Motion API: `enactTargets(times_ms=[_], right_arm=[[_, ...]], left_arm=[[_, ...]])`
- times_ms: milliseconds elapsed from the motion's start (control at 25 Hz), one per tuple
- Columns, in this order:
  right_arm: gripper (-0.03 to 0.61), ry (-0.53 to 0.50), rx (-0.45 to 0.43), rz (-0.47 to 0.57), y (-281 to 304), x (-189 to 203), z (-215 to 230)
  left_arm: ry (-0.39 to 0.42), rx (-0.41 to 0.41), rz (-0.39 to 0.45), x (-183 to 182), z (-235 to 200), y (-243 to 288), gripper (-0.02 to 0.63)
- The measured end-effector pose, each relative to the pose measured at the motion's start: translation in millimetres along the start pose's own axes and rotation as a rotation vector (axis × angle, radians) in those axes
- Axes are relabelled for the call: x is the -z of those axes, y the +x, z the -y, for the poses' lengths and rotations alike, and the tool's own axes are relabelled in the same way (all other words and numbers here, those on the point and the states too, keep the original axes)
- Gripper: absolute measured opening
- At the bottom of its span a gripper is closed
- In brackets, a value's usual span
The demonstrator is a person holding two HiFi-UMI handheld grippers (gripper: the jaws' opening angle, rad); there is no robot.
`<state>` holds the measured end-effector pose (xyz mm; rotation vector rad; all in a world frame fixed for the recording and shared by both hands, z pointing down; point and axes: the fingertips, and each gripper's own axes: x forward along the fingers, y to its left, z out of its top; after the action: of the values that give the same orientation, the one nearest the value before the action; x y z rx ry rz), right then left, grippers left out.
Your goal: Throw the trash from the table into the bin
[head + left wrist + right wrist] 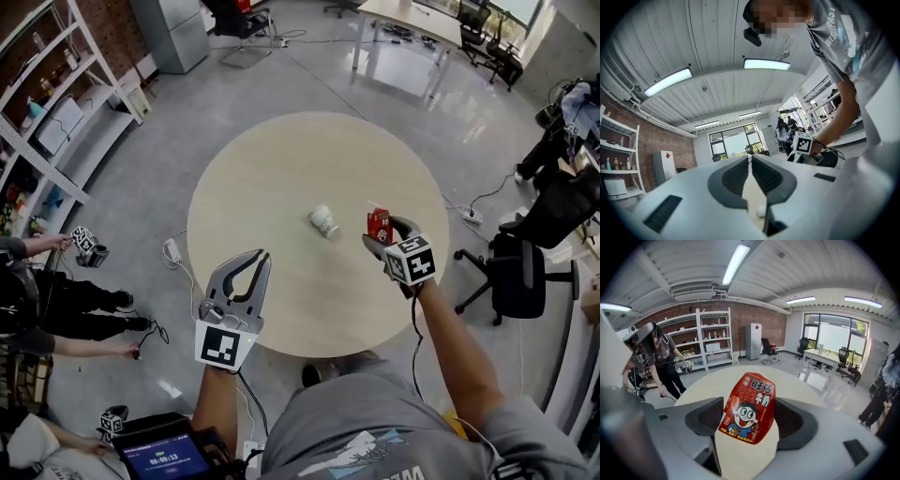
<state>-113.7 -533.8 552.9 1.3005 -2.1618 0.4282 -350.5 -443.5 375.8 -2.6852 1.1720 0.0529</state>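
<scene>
While right gripper [384, 231] grips, carton [749, 408] between jaws

The person wears a grey short-sleeved T-shirt [375, 417] with pale print on the front. The left gripper [259, 259] and right gripper [382, 234] have pale grey bodies with dark ribbed jaw pads. Each carries a cube [225, 345] with black-and-white square markers. A thin black cable [413, 337] trails from the right one.

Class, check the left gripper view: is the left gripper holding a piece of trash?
No, the left gripper has its jaws closed tip to tip with nothing between them.
</scene>
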Motion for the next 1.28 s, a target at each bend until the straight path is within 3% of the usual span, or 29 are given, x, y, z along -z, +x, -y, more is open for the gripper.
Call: enactTargets(times_ms=[400,680,920,1120,1280], right_arm=[[0.336,0.018,0.218,0.233,-179.0,-12.6,-12.7],[0.336,0.084,0.446,0.316,-325.9,27.2,-6.6],[0.336,0.193,0.642,0.341,-451.0,109.5,24.0],[0.336,0.267,0.773,0.332,-549.1,212.9,43.6],[0.336,0.336,0.868,0.314,-635.6,273.2,49.4]], left_arm=[[0.005,0.223,0.119,-28.7,69.3,-0.8,0.066],[-0.009,0.458,0.208,-64.3,156.4,17.3,0.066],[-0.015,0.648,0.228,-87.3,266.0,48.3,0.066],[-0.014,0.806,0.237,-86.2,399.5,64.2,0.066],[-0.034,0.917,0.235,-113.4,491.7,65.4,0.066]])
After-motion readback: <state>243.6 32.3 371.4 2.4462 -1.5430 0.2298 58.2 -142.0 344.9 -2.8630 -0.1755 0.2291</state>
